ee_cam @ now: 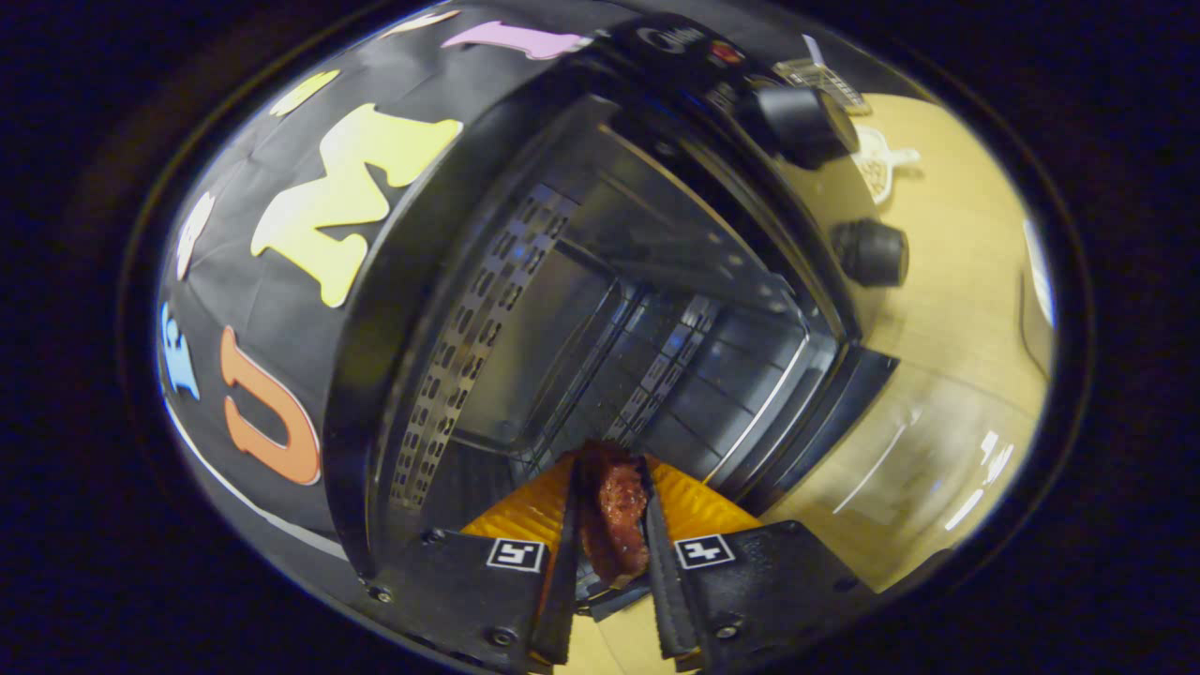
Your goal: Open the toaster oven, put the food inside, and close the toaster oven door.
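Observation:
The black toaster oven (600, 281) stands wide open just ahead of me, tilted in the view, its metal cavity and wire rack (656, 366) exposed. The glass door (928, 450) lies folded down on the right, reflecting light. My gripper (611, 497) is shut on a dark reddish-brown piece of glazed meat (614, 511), pinched upright between both fingers. The food sits at the mouth of the oven, just short of the rack. Two black control knobs (806, 122) stick out from the oven's panel.
The oven stands on a light wooden tabletop (956, 244). A small white tag-like object (877, 164) lies on the table beyond the knobs. The booth's black cloth wall (281, 281) rises close on the oven's left side.

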`<state>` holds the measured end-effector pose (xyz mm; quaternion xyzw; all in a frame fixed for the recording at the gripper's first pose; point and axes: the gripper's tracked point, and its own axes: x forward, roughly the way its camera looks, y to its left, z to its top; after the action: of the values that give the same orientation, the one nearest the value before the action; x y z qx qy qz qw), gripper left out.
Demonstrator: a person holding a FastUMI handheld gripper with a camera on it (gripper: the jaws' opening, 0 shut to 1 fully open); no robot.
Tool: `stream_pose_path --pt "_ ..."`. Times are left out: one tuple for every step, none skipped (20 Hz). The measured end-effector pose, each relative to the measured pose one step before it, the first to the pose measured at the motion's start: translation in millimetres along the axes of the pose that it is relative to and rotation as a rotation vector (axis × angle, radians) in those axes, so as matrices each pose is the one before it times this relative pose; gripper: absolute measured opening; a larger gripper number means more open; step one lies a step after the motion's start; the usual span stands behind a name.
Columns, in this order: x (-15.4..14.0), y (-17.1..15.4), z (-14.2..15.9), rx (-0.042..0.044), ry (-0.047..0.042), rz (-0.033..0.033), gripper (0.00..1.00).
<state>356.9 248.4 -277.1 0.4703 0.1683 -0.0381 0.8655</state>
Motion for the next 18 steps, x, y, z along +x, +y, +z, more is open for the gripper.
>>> stream_pose_path --pt "1.04 0.35 5.47 -0.04135 -0.01078 -0.00482 0.48" --pt "0.20 -1.98 3.23 -0.04599 -0.00840 -0.00973 0.58" --pt "1.39 -3.15 2.05 -0.05773 -0.00474 -0.02171 0.74" --pt "-3.20 -3.00 2.52 -0.05367 -0.00358 -0.01796 0.79" --pt "1.77 -0.54 2.97 -0.04587 -0.00411 -0.00266 0.86" --pt "-4.76 0.18 1.94 -0.03840 -0.00152 -0.00106 0.89" --pt "-2.40 -0.46 0.99 -0.03670 -0.00105 -0.00391 0.92" --pt "-2.71 -0.60 -0.29 -0.02315 0.00586 -0.00185 0.92" --pt "-3.96 -1.07 -0.97 -0.01362 0.01346 0.00353 0.93" --pt "-3.01 -0.17 -0.69 -0.00743 0.01329 0.00619 0.93" --pt "-4.18 -1.48 -1.07 -0.00593 0.01243 -0.00086 0.93" --pt "-4.89 -2.40 0.79 -0.01641 0.00935 -0.00053 0.93" --pt "-6.05 -1.95 1.12 -0.02640 0.00309 -0.00288 0.93" --pt "-7.65 -1.69 0.52 -0.02227 0.00243 -0.00282 0.93" --pt "-7.32 -0.02 0.79 -0.02209 0.00561 0.00578 0.93" --pt "-8.62 -1.19 -1.31 -0.02760 0.00926 -0.00174 0.93" --pt "-8.98 -2.11 -0.21 -0.02450 0.00660 -0.00243 0.93" --pt "-8.52 -0.21 1.13 -0.02591 0.00772 0.00418 0.93"
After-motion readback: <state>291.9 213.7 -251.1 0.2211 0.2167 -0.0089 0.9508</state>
